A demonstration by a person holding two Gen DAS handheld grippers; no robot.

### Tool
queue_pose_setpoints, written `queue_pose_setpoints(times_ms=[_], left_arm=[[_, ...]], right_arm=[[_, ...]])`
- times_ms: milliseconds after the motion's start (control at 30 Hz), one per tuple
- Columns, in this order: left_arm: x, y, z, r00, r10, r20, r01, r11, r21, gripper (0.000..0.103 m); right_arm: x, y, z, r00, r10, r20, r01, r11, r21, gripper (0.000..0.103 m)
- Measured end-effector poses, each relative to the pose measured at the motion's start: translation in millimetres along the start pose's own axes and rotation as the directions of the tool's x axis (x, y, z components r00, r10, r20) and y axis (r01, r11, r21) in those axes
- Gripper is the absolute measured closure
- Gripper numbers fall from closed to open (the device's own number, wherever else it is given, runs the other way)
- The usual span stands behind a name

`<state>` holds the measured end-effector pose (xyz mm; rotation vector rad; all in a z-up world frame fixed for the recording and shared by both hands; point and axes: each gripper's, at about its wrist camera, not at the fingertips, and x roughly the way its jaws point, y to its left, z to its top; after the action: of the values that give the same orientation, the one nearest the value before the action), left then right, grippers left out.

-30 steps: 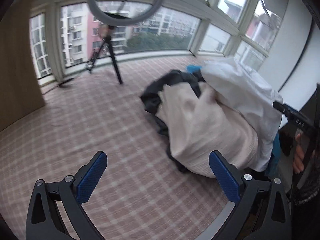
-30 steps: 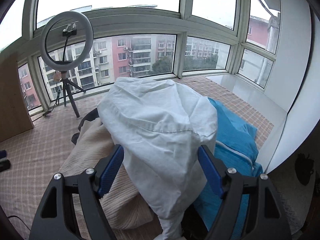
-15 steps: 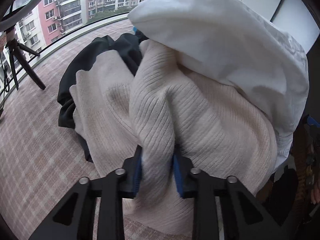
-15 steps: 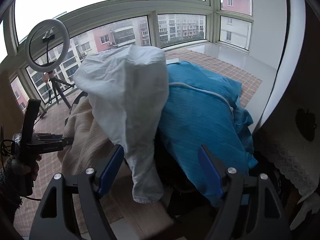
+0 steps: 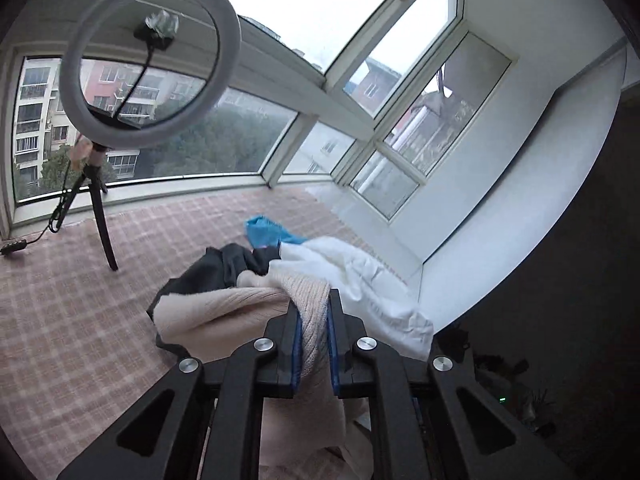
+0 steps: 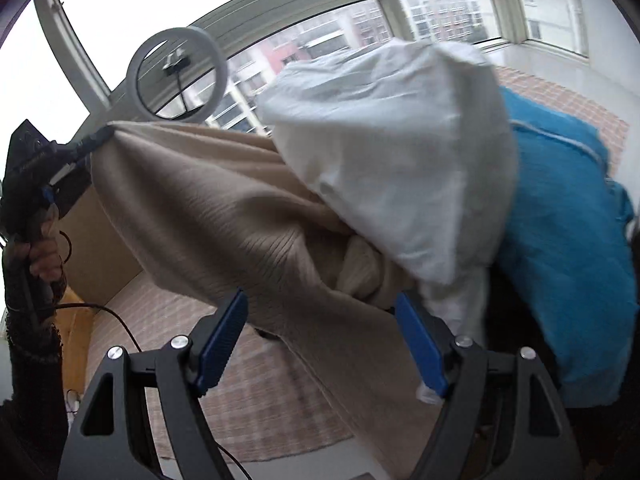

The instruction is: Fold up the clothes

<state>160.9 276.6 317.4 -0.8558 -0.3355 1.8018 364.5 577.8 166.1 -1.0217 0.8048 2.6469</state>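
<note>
My left gripper (image 5: 313, 304) has its blue pads pressed on a fold of the beige ribbed sweater (image 5: 224, 308), and its jaws are still closing. The right wrist view shows the left gripper (image 6: 100, 136) holding the sweater (image 6: 224, 216) up by that fold, stretched taut out of the pile. A white garment (image 6: 400, 152) lies over the sweater, with a blue one (image 6: 560, 240) behind it. A dark garment (image 5: 216, 276) sits underneath. My right gripper (image 6: 320, 340) stands open close to the pile. The hanging sweater passes between its fingers and neither pad touches it.
A ring light on a tripod (image 5: 148, 68) stands by the windows on the plaid mat (image 5: 60, 320). A white sill and wall (image 5: 500, 208) run along the right. A wooden panel (image 6: 96, 256) is at the left, with a cable on the floor.
My left gripper went from wide open to closed on the sweater, then rose, pulling the sweater up. My right gripper sank and tilted closer to the pile.
</note>
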Motion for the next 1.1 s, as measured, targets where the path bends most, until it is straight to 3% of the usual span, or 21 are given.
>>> queue_pose_setpoints(times_ms=[100,167,233,300,367,400,433,467,500,533,567,667,733,800,867,933,1033,1100], left_arm=[[-56,28,20,0.986,0.054,0.155,-0.052,0.998,-0.017,0.101],[-103,44,24,0.954,0.145,0.262,-0.145,0.989,-0.019,0.101],[-145,62,16,0.916,0.254,0.311,-0.255,0.966,-0.040,0.101],[-180,79,-4,0.860,0.393,0.326,-0.396,0.916,-0.059,0.101],[-201,101,-32,0.819,0.514,0.257,-0.512,0.855,-0.078,0.101],[-200,116,-48,0.788,0.589,0.181,-0.587,0.807,-0.070,0.100],[-199,132,-64,0.735,0.669,0.113,-0.665,0.743,-0.071,0.100],[-195,148,-81,0.693,0.718,0.063,-0.714,0.696,-0.078,0.103],[-193,160,-96,0.673,0.739,0.026,-0.734,0.672,-0.096,0.103],[-197,166,-107,0.668,0.744,-0.001,-0.739,0.664,-0.115,0.103],[-197,170,-114,0.676,0.737,-0.013,-0.732,0.670,-0.125,0.103],[-173,175,-120,0.727,0.685,-0.045,-0.685,0.722,-0.094,0.101],[-139,180,-114,0.777,0.621,-0.103,-0.628,0.775,-0.067,0.095],[-99,183,-104,0.816,0.549,-0.181,-0.566,0.822,-0.058,0.068],[-52,188,-94,0.830,0.503,-0.242,-0.526,0.849,-0.041,0.048],[-8,194,-83,0.812,0.502,-0.298,-0.525,0.851,0.003,0.046],[54,215,-73,0.743,0.546,-0.387,-0.563,0.822,0.080,0.041],[83,230,-77,0.703,0.547,-0.455,-0.562,0.819,0.116,0.041]], right_arm=[[26,15,17,0.997,-0.081,-0.007,0.081,0.996,-0.022,0.027],[33,16,28,0.989,-0.149,0.008,0.149,0.988,-0.035,0.027],[39,11,36,0.987,-0.160,-0.008,0.160,0.987,-0.026,0.027],[46,10,38,0.990,-0.139,-0.026,0.139,0.990,-0.008,0.027],[56,17,37,0.992,-0.112,-0.055,0.112,0.994,-0.015,0.027],[63,25,34,0.993,-0.088,-0.074,0.086,0.996,-0.034,0.027],[73,37,30,0.993,-0.059,-0.099,0.053,0.997,-0.064,0.027],[83,51,25,0.991,-0.042,-0.127,0.029,0.994,-0.103,0.027],[95,67,18,0.988,-0.036,-0.152,0.013,0.989,-0.148,0.027],[107,84,11,0.984,-0.032,-0.176,-0.002,0.982,-0.191,0.027],[119,99,3,0.979,-0.029,-0.203,-0.018,0.974,-0.227,0.027],[150,136,-20,0.961,0.017,-0.277,-0.101,0.951,-0.292,0.027],[171,151,-37,0.946,0.003,-0.323,-0.107,0.947,-0.304,0.027],[188,162,-54,0.926,0.013,-0.378,-0.134,0.946,-0.297,0.027],[193,168,-72,0.908,0.015,-0.418,-0.150,0.945,-0.291,0.027],[191,168,-89,0.901,0.006,-0.433,-0.145,0.947,-0.288,0.027],[182,159,-108,0.899,-0.006,-0.438,-0.118,0.959,-0.257,0.027],[176,154,-117,0.902,-0.017,-0.431,-0.098,0.965,-0.243,0.027]])
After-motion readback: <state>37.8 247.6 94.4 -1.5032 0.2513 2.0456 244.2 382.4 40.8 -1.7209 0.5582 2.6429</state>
